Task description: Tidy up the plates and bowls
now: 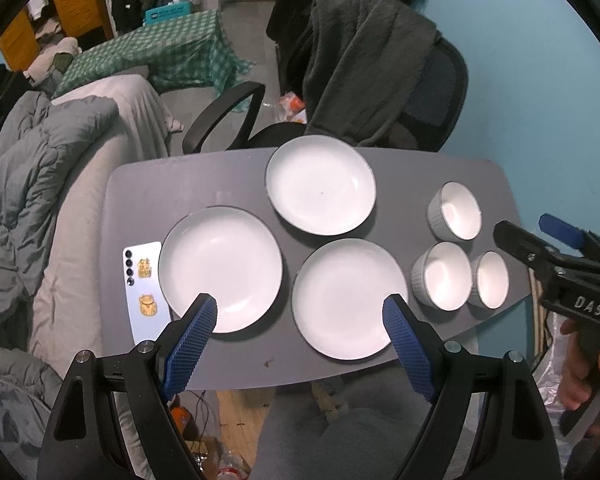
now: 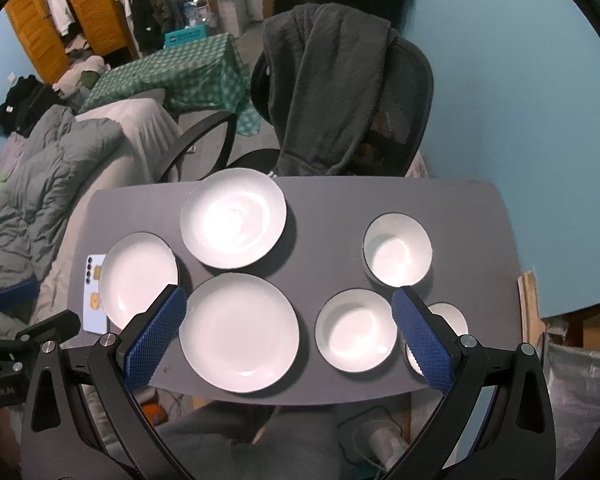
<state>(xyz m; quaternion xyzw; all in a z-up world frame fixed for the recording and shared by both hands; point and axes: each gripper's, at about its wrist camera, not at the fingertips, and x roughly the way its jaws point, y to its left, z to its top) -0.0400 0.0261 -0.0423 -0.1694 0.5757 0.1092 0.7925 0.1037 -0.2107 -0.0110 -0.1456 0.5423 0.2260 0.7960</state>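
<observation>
Three white plates lie on the grey table (image 1: 220, 184): a left plate (image 1: 220, 268), a far plate (image 1: 321, 185) and a near plate (image 1: 349, 298). Three white ribbed bowls stand at the right: a far bowl (image 1: 455, 211), a middle bowl (image 1: 442, 275) and a small bowl (image 1: 490, 279). My left gripper (image 1: 302, 308) is open and empty above the table's near edge. My right gripper (image 2: 288, 304) is open and empty, hovering over the near plate (image 2: 239, 332) and middle bowl (image 2: 356, 330). It also shows in the left wrist view (image 1: 532, 236).
A white phone (image 1: 144, 288) with gold stickers lies at the table's left edge. A black office chair (image 1: 420, 92) draped with a grey garment stands behind the table. A bed with a grey duvet (image 1: 40, 184) is on the left.
</observation>
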